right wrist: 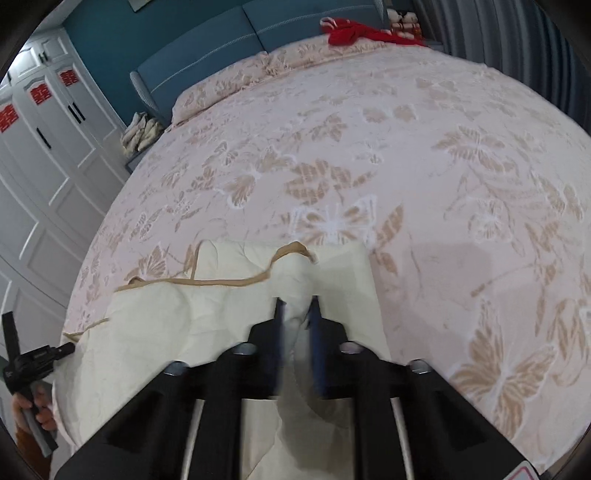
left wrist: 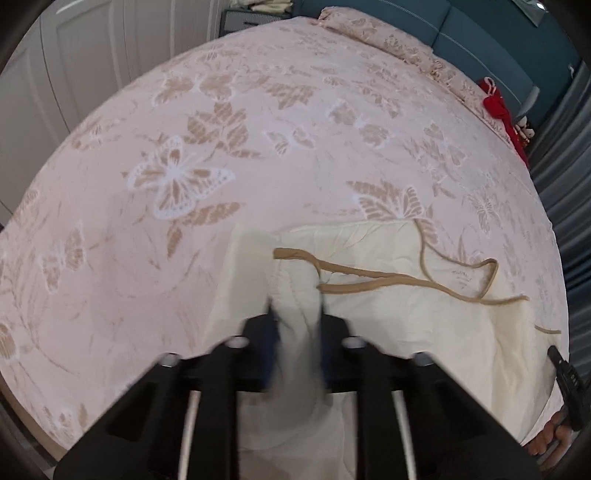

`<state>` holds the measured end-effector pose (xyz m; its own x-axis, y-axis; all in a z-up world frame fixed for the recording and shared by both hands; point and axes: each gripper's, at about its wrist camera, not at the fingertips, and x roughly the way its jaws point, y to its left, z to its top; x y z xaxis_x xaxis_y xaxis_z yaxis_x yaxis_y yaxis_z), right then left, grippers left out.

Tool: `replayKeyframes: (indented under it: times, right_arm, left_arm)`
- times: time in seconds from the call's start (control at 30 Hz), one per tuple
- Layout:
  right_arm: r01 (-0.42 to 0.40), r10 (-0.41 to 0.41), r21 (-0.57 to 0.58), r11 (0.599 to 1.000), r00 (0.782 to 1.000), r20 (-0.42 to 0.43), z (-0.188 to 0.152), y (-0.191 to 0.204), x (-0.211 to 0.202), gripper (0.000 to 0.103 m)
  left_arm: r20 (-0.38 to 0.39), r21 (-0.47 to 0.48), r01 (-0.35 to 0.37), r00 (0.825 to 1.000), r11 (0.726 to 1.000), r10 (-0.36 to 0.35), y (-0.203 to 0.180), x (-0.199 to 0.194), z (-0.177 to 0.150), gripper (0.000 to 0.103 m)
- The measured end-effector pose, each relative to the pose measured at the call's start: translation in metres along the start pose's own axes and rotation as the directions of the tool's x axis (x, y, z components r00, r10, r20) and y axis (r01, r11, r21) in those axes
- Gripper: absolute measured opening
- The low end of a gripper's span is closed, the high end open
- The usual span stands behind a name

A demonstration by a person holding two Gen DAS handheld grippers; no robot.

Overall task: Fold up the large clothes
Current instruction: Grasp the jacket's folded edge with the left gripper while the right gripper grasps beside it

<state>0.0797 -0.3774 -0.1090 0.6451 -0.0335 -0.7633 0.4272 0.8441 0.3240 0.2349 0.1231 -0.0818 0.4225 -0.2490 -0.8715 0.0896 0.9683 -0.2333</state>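
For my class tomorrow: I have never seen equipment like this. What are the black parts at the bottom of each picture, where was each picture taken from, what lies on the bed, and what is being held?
There is no robot here. A person holds a hand tool in each hand, and each tool ends in two fingers that pinch. A wide-angle camera sits on each tool and looks forward along those fingers, which is why the room bulges.

One picture comes from the left gripper, the other from the right gripper. The black shapes are the tools' own bodies.

On the bed, with its pink butterfly bedspread, lies a cream garment edged with tan trim. Each gripper is closed on a bunch of its cloth. Far off, near the blue headboard, lies a red cloth.

At the left edge of the right-hand picture you can see the person's hand gripping the other tool.
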Motion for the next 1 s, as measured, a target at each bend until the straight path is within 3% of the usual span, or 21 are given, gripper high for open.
replayKeyframes:
  times: [0.23,0.37,0.53,0.73,1.0]
  right_arm:
    - [-0.026,0.023,0.016,1.000,0.989,0.143,0.029,0.005,-0.032,0.007]
    - [-0.032,0.023,0.045,0.998,0.984,0.179,0.047,0.005,-0.030,0.007]
    - [0.020,-0.027,0.064,0.998,0.992,0.121,0.054,0.006,0.011,0.007]
    - [0.079,-0.081,0.081,0.994,0.997,0.014,0.041,-0.006,0.064,0.007]
    - [0.099,-0.097,0.077,0.992,0.995,-0.027,0.017,-0.018,0.102,0.007]
  left_arm:
    - [0.150,-0.004,0.036,0.988,0.999,-0.035,-0.006,-0.045,0.027,0.009]
    - [0.183,-0.021,0.030,0.983,0.999,-0.026,-0.012,-0.044,0.048,0.009]
    - [0.135,-0.024,-0.059,0.989,0.998,0.061,-0.020,0.002,0.056,0.009]
    - [0.054,-0.022,-0.147,0.988,0.989,0.148,-0.012,0.062,0.043,0.010]
    - [0.101,0.038,-0.200,0.976,0.979,0.196,-0.011,0.093,0.023,0.017]
